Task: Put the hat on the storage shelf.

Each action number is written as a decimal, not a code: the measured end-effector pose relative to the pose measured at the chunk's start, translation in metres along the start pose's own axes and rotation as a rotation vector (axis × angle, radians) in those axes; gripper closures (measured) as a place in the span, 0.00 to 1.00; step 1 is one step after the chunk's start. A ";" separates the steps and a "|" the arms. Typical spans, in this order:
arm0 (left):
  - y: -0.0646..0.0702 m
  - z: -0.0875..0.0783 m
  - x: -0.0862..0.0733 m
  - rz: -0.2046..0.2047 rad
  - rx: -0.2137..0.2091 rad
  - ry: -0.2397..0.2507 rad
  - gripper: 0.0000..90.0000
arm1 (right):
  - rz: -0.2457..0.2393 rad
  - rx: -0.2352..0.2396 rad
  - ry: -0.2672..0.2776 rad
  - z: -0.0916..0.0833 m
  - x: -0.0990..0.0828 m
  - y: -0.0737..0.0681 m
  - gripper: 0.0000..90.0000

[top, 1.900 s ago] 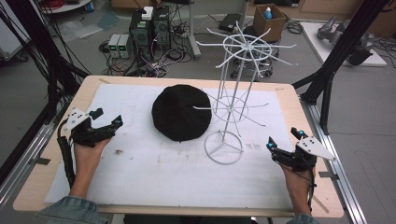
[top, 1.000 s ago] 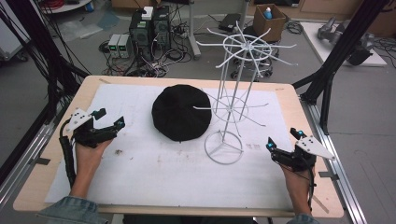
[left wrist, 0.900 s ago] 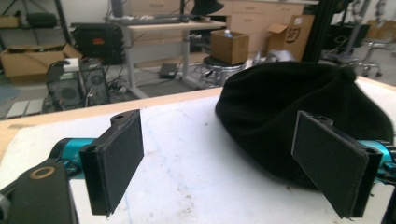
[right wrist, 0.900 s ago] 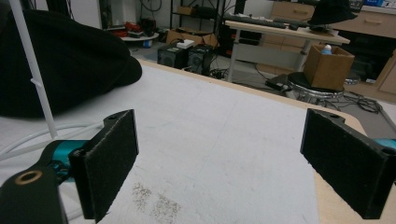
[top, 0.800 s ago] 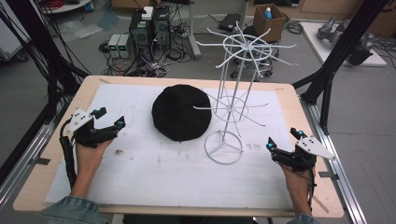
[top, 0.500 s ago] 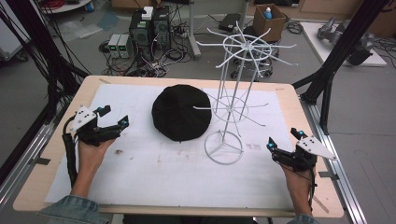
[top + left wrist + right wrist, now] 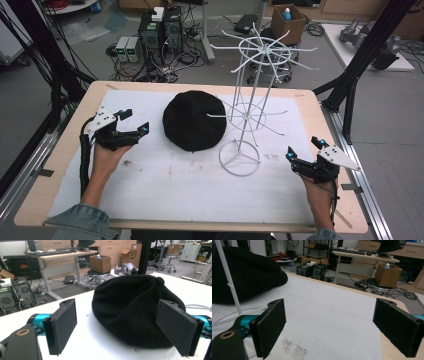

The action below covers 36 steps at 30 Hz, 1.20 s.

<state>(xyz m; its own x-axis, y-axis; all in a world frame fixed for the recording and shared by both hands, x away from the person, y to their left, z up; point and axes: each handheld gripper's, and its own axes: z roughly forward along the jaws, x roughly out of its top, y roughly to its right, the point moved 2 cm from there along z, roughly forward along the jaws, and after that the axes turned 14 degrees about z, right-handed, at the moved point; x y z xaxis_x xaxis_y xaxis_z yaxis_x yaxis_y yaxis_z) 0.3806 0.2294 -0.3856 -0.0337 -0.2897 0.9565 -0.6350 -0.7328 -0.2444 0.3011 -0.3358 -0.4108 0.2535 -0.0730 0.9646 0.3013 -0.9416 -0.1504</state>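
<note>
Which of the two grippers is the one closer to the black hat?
The left gripper, held open just beside the black hat; in its own view the hat sits right ahead of the jaws. The right gripper rests past the white wire rack, near the table's right edge.

On the worktop (image 7: 310, 107), the cap (image 7: 194, 120) lies at centre frame in the high view, with the wire rack (image 7: 243, 125) just to its right. The left tool (image 7: 134, 121) sits at mid-left near the cap; the right tool (image 7: 305, 148) sits at lower right, well apart from the rack.
</note>
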 end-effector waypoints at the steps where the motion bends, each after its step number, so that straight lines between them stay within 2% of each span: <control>1: 0.000 0.004 0.003 0.001 -0.009 -0.004 0.19 | 0.002 0.001 -0.003 0.000 0.000 -0.001 0.12; 8: 0.011 0.034 0.016 0.026 -0.062 -0.003 0.19 | -0.002 0.000 0.000 0.000 0.000 0.000 0.12; 15: 0.029 0.064 0.020 0.023 -0.136 0.052 0.18 | 0.006 0.004 -0.007 0.000 0.000 0.000 0.12; 22: 0.040 0.084 0.016 -0.017 -0.148 0.071 0.18 | 0.005 0.004 -0.007 0.001 0.000 0.000 0.12; 26: 0.043 0.093 0.015 -0.043 -0.126 0.089 0.18 | 0.008 0.006 -0.006 0.001 0.000 0.000 0.12; 28: 0.045 0.096 0.018 -0.057 -0.130 0.095 0.18 | 0.007 0.008 -0.005 0.001 0.000 0.001 0.12; 32: 0.051 0.104 0.028 -0.043 -0.131 0.111 0.17 | 0.007 0.008 -0.011 0.001 -0.001 0.001 0.12; 36: 0.057 0.115 0.029 -0.041 -0.124 0.094 0.18 | 0.002 0.010 -0.011 0.002 -0.001 0.001 0.12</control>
<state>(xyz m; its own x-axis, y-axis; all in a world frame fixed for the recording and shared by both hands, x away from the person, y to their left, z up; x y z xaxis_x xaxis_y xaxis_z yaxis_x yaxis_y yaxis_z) 0.4320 0.1086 -0.3902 -0.0742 -0.1983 0.9773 -0.7275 -0.6595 -0.1891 0.3027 -0.3358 -0.4119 0.2642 -0.0716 0.9618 0.3098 -0.9381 -0.1549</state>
